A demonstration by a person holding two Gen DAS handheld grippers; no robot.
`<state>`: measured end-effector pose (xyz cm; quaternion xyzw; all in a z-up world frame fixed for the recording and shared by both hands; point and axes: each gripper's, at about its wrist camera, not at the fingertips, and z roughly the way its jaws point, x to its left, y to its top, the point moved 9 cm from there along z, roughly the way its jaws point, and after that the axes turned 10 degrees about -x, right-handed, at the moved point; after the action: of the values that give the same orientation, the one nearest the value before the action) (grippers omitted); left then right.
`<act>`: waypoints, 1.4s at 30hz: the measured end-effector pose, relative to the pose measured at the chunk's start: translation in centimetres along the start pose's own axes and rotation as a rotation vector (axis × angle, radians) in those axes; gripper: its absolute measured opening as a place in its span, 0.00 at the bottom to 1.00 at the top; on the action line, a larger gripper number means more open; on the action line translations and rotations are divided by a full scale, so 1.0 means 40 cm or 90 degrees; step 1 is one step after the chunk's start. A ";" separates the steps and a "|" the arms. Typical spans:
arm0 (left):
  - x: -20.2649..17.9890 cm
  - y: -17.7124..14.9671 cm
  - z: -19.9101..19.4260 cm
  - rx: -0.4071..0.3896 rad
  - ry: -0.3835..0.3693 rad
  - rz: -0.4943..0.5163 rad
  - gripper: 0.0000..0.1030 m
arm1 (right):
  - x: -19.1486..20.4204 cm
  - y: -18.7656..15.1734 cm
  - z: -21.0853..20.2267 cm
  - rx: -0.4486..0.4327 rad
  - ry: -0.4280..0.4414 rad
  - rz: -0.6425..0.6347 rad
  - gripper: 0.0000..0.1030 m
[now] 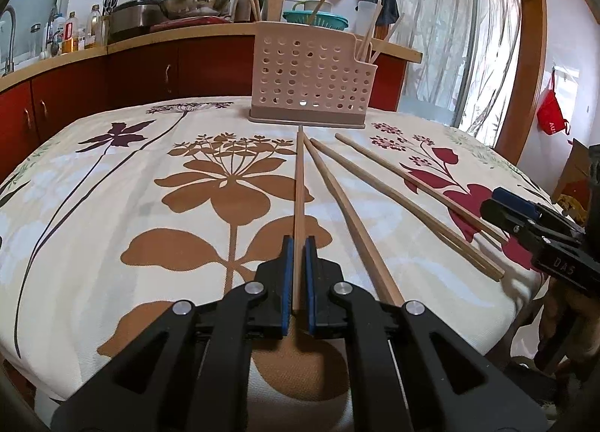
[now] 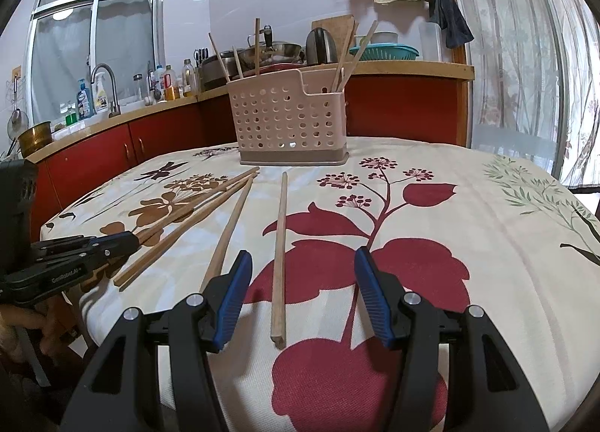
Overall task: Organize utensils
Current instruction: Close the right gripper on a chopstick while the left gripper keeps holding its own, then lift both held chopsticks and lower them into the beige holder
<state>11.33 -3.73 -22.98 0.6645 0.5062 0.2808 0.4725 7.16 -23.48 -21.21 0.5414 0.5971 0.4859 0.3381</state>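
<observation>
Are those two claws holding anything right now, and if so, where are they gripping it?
The left claw is shut on a long wooden chopstick near its thick near end. The right claw is open and holds nothing; another wooden chopstick lies loose between its fingers.

A table under a floral tablecloth carried a perforated pink utensil holder at its far side, with four loose wooden chopsticks lying before it.
</observation>
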 end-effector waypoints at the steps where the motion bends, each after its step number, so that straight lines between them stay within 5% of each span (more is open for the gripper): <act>1: 0.000 0.000 0.000 -0.002 -0.001 -0.002 0.07 | 0.000 -0.002 0.001 0.001 0.001 0.000 0.55; 8: -0.002 -0.002 0.000 -0.011 0.000 0.006 0.07 | 0.011 -0.011 0.006 0.005 0.011 -0.002 0.53; 25: 0.002 -0.002 0.001 -0.012 -0.002 0.004 0.06 | 0.020 -0.043 0.016 0.032 0.030 -0.002 0.08; 42: 0.029 0.118 -0.084 -0.063 0.017 0.015 0.06 | 0.008 0.100 -0.053 -0.038 -0.011 -0.018 0.07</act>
<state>10.78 -1.68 -17.47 0.6424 0.4900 0.3196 0.4949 6.41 -23.84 -16.77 0.5265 0.5874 0.4939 0.3658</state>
